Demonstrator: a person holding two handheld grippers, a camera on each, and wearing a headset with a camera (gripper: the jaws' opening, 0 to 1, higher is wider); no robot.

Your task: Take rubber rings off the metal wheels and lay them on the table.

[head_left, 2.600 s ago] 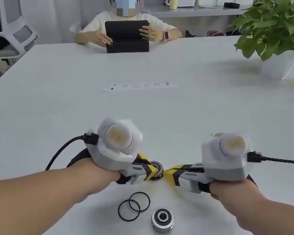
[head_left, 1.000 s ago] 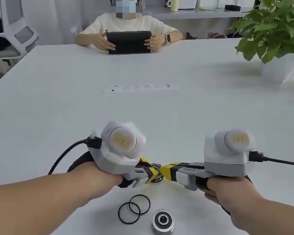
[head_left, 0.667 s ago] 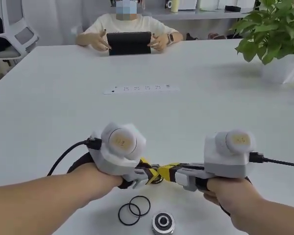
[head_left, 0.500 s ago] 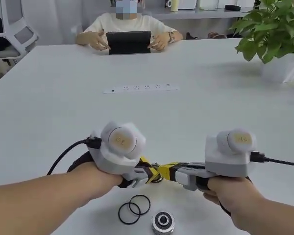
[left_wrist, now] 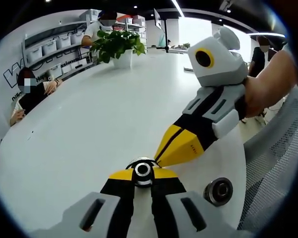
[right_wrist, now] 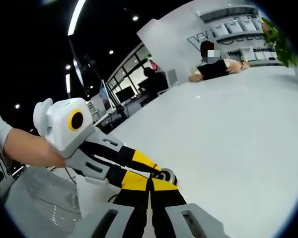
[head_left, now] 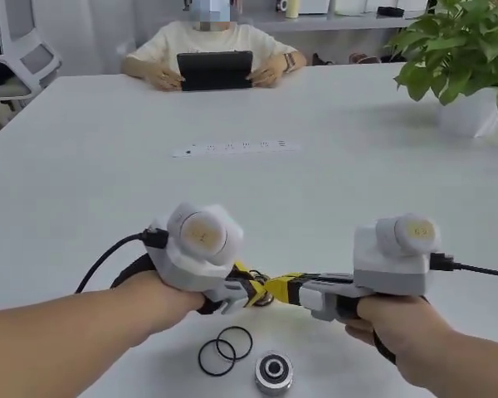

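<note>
Left gripper: jaws clenched on a small silver metal wheel, held just above the white table. Right gripper: jaws pressed together, tips touching the rim of the same wheel; whether they pinch a ring cannot be told. On the table near the person, two thin black rubber rings lie overlapping. A second silver metal wheel lies flat just to their right.
</note>
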